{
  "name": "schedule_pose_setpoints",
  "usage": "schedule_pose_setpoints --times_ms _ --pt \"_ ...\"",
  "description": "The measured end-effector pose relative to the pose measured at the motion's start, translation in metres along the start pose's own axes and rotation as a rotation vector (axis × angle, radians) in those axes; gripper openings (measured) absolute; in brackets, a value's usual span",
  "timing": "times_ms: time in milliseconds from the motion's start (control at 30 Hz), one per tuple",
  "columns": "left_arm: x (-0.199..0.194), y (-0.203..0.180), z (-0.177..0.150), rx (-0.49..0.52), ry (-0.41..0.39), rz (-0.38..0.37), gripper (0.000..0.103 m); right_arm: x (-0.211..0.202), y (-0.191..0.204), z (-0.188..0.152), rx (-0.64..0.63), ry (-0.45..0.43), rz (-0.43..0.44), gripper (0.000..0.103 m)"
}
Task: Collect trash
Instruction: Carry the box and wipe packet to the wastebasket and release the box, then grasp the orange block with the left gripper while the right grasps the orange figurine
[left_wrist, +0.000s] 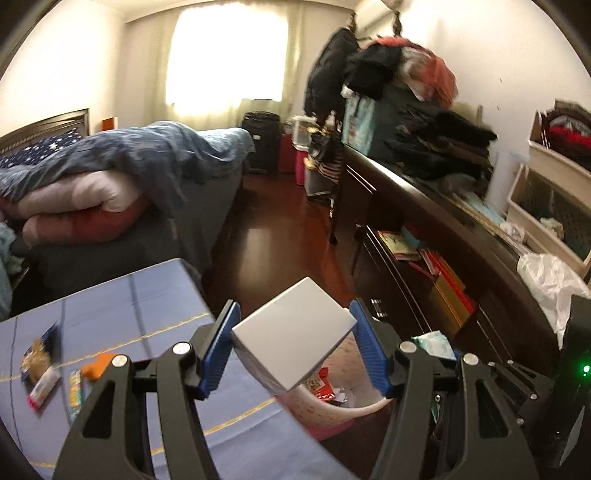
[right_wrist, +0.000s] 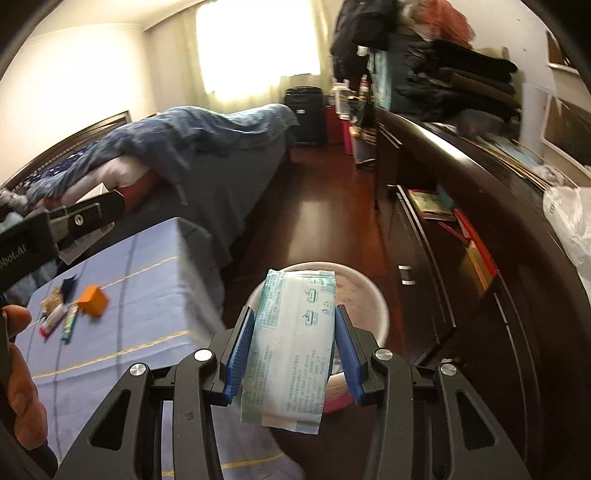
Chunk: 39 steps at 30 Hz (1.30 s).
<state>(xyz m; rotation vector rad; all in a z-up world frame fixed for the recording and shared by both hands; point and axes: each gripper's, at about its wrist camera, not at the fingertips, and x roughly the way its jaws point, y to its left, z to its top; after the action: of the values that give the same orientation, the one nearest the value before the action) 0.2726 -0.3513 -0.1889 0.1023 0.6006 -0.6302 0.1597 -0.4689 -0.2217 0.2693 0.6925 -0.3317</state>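
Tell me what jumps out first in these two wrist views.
Each hand-held gripper is carrying trash: the left hand-held gripper clamps a white box, the right hand-held gripper a pale wipes packet. Both hang above a pink-based bin on the dark floor, beside a blue-clothed table with wrappers left on it.

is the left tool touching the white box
Touching. The left wrist view shows the left tool with both blue pads pressed against opposite sides of the white box, holding it up.

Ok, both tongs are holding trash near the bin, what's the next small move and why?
Probably ease the right tongs forward and open them: their tissue packet already hangs over the pink bin, while the left tongs' grey box sits nearer the rim.
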Motion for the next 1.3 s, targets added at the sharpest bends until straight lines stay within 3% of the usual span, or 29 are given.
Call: schedule_pose_setpoints --times_ms 333,633,833,900,1300 --pt "0.091 -0.034 0.003 0.027 0.106 -0.063 0.063 0.058 -0.035 0.004 0.032 0.049 -0.051 0.044" --pt "0.144 -0.033 0.002 0.007 0.17 -0.072 0.063 0.11 -0.046 0.001 0.046 0.102 -0.068 0.044" --pt "0.153 -0.033 0.005 0.011 0.169 -0.082 0.078 0.128 -0.046 0.003 0.035 0.103 -0.078 0.046" --pt "0.15 -0.031 0.008 0.007 0.151 -0.083 0.084 0.129 -0.044 0.004 0.026 0.095 -0.089 0.052" --pt "0.123 -0.006 0.019 -0.033 0.101 -0.021 0.087 0.115 -0.037 0.003 0.029 0.094 -0.099 0.064"
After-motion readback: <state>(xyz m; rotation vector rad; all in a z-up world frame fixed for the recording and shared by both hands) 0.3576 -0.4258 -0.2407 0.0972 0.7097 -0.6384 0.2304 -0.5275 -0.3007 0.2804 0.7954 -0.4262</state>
